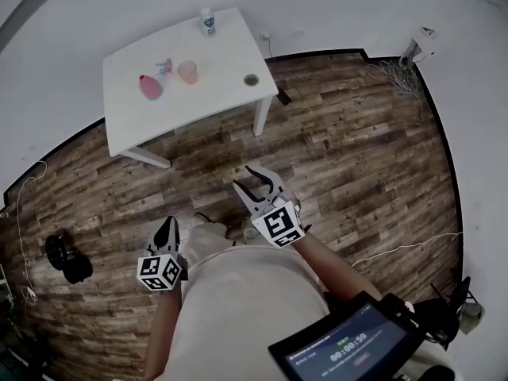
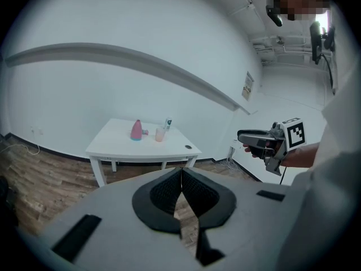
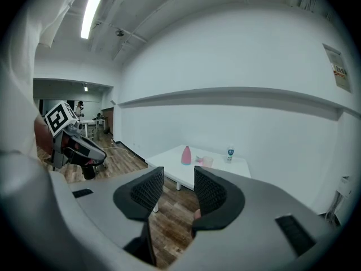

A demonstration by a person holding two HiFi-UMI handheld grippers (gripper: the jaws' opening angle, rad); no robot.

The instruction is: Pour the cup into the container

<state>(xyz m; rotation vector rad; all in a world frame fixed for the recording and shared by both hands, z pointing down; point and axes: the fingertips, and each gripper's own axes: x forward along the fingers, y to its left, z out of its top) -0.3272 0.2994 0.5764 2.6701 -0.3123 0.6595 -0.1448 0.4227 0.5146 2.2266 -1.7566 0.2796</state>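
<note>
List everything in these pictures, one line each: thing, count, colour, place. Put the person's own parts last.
table: one, white, by the wall
container: one, pink, on the table's left part
cup: one, pale pink, right of the container, apart from it
water bottle: one, clear, blue label, table's far edge
round thing: one, dark, near the table's right edge; too small to identify
floor: brown wood planks
black object: one, on the floor, far left
cables: white, floor's far right corner
screen: one, dark, bottom right of the head view
top: one, beige, on the person
left gripper: one, grey, fingers shut, empty
right gripper: one, grey, fingers apart, empty
</note>
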